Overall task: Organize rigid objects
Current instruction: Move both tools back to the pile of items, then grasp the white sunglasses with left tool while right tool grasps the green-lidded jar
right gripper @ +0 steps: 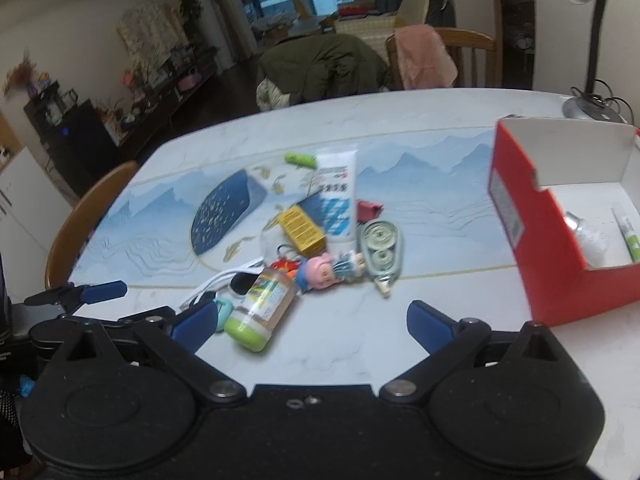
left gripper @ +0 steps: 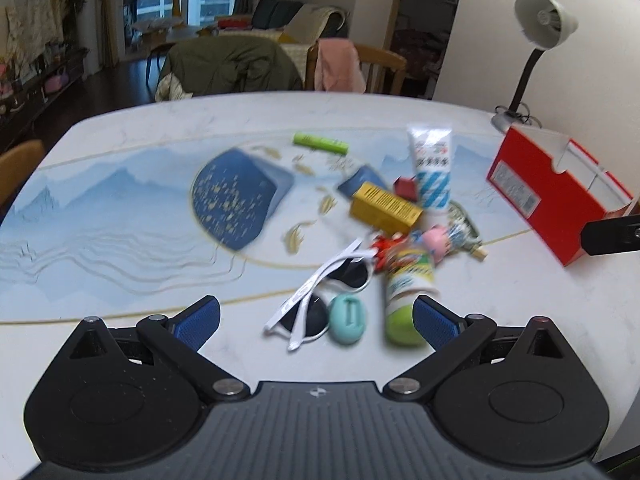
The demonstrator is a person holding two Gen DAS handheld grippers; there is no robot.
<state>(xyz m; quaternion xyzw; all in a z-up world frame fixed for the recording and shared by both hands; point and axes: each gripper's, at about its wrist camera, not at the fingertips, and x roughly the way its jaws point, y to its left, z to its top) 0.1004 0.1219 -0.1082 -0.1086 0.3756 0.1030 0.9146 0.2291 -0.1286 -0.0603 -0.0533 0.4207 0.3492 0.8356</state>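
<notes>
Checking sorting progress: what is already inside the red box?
In the right wrist view the red box holds a silvery-white rounded object and a small white and green tube. Its near wall hides the front of the floor, so more may lie there.

Print shows on several things, none sharp enough to read.
- White tube [right gripper: 336,200], centre of right wrist view: dark characters across its middle above blue stripes, blurred.
- Yellow box [left gripper: 386,209], centre-right of left wrist view: block of fine dark print, illegible.
- Red box [right gripper: 532,216], right edge: white label on its side [right gripper: 507,212], lines too small to make out.
- Green-capped bottle [right gripper: 262,304], lower centre: colourful label, smeared.
</notes>
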